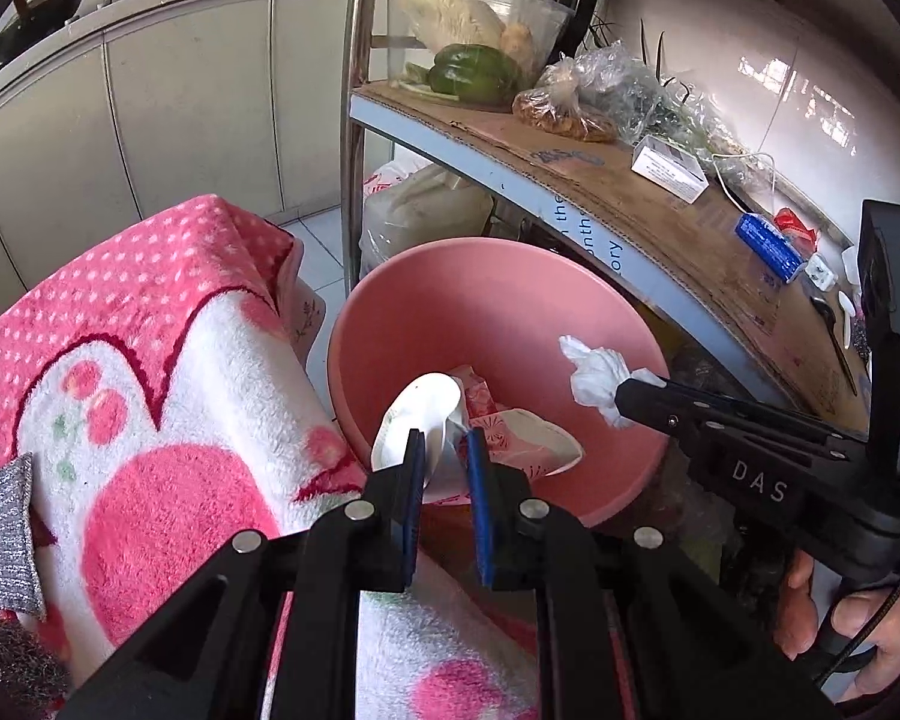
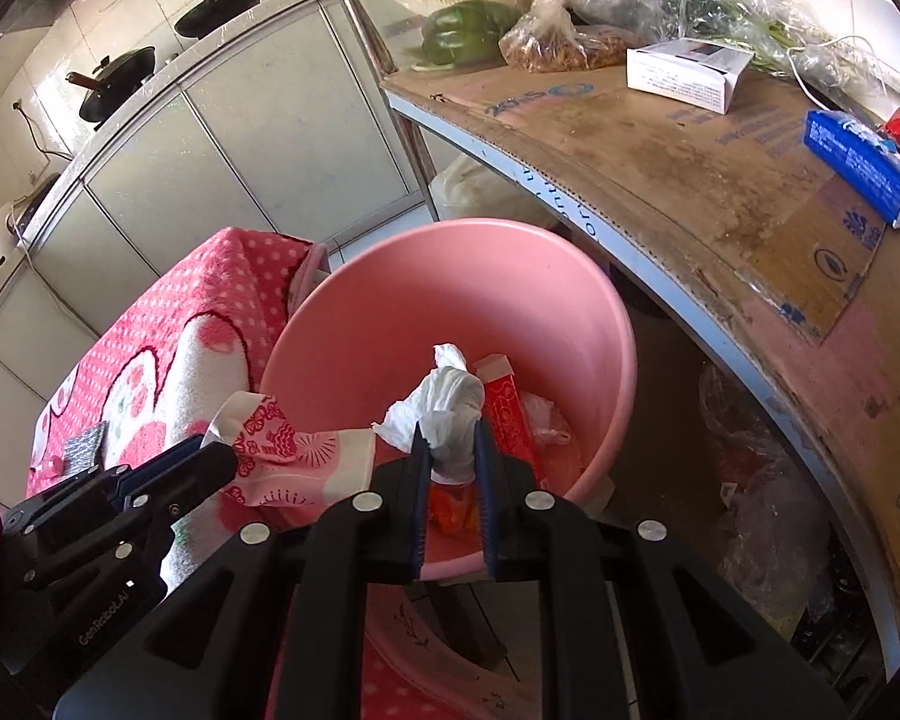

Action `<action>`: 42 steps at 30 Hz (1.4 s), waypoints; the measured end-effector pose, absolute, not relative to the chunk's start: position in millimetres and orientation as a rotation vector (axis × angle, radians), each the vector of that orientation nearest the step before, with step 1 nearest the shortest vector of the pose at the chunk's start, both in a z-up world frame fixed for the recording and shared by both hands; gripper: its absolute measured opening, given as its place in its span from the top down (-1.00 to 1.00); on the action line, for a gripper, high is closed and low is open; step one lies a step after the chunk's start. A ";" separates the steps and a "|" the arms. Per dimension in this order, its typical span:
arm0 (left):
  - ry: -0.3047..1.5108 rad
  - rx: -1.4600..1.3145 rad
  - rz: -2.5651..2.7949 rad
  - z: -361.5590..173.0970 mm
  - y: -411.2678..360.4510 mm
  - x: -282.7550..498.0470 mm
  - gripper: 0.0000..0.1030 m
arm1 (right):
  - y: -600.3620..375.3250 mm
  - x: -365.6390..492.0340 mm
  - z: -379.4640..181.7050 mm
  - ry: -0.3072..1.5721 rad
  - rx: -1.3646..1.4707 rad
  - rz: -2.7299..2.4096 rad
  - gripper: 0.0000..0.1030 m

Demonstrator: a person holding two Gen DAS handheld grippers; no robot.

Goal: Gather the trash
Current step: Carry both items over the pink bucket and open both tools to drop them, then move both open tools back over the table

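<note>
The left gripper [image 1: 443, 450] has its blue-padded fingers [image 1: 415, 468] closed on a flattened paper cup [image 1: 414, 420], which sticks out past the tips. The right gripper [image 2: 453, 450] points forward and down, pinching a crumpled white tissue [image 2: 450, 414]. A hand [image 1: 852, 618] grips the right gripper's handle from below.
</note>
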State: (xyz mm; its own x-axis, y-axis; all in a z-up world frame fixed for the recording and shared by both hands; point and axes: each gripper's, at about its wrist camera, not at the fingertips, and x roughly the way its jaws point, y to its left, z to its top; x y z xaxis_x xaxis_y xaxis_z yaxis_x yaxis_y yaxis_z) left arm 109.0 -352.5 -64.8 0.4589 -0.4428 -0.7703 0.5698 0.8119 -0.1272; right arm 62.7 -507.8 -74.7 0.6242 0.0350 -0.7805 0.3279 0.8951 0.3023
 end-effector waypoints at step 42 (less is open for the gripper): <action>0.841 0.016 -0.646 -0.4 -276.6 59.1 0.64 | -430.2 25.9 -12.3 0.815 0.328 -0.021 0.41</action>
State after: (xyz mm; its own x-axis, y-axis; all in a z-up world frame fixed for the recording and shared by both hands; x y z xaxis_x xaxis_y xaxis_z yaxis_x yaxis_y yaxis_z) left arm 59.1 -276.6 -0.4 0.4886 -0.5256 -0.6964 0.5375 0.8101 -0.2343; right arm 25.9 -430.2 -12.3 0.6887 0.1070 -0.7171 0.1438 0.9493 0.2797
